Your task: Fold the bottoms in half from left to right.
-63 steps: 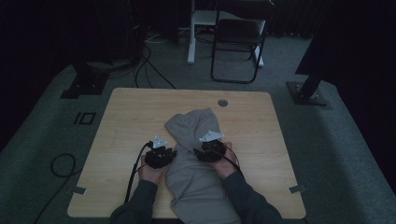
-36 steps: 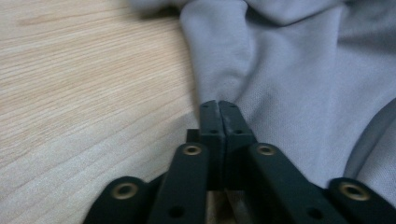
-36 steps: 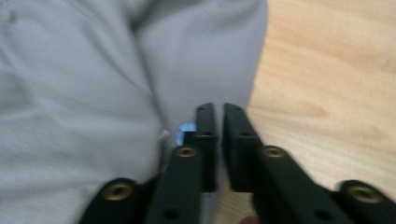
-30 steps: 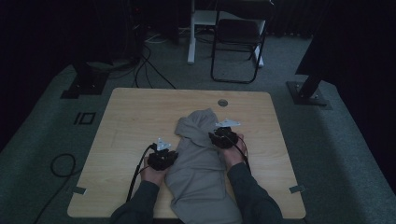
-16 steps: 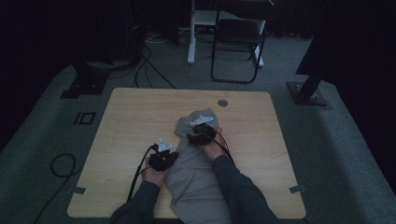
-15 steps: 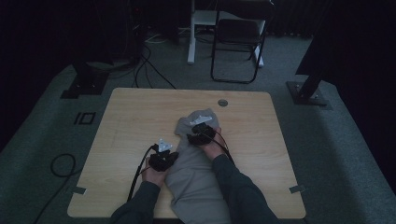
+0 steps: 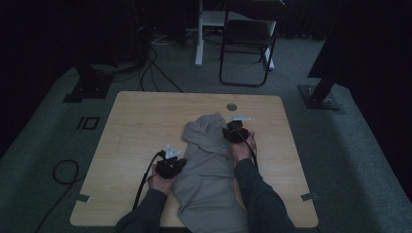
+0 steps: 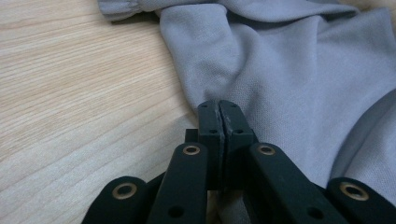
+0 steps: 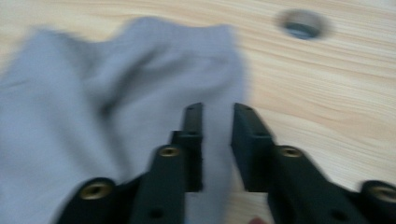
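A grey hoodie lies lengthwise on the wooden table, with its hood at the far end and its hem over the near edge. My left gripper is at the hoodie's left edge. In the left gripper view its jaws are shut, tips at the cloth's border; I cannot tell whether cloth is pinched. My right gripper is by the hood's right side. Its jaws have just been closing but stand apart, with blurred grey cloth showing in the gap, unpinched.
A round grommet hole sits in the table beyond the hood. A folding chair stands behind the table and cables lie on the floor at the left. Bare wood spreads left of the hoodie.
My right gripper swung left over the hood, then came back to its right side. The hood looked bunched half a second ago and now lies spread out. The left gripper has not moved.
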`<state>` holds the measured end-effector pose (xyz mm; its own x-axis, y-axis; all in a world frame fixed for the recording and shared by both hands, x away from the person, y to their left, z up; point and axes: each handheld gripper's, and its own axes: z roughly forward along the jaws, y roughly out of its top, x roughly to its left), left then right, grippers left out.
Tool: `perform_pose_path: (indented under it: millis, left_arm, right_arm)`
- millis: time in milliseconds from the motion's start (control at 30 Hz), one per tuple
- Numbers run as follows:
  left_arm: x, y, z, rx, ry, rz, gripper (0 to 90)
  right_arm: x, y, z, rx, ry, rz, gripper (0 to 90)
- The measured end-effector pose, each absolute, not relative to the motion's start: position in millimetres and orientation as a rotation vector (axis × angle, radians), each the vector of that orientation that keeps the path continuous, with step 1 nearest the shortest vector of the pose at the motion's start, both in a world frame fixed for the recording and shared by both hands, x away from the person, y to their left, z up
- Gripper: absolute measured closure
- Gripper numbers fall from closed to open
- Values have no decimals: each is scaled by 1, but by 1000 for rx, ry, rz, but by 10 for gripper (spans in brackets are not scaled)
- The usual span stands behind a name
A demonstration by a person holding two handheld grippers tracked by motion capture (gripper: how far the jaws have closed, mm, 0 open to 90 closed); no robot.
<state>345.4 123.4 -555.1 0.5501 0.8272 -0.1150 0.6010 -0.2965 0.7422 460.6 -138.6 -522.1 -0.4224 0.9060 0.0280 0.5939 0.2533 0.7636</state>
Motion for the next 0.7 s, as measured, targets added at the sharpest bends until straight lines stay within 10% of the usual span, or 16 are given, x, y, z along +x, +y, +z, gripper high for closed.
perform_pose_path:
  millis: [500,700]
  left_arm:
    - [345,123,-556,2015,1143,384,883]
    - [344,122,-556,2019,1138,396,884]
  right_arm:
    - [442,-53,-533,958,2410,1030,409]
    - [453,-60,-531,1085,2343,941,862]
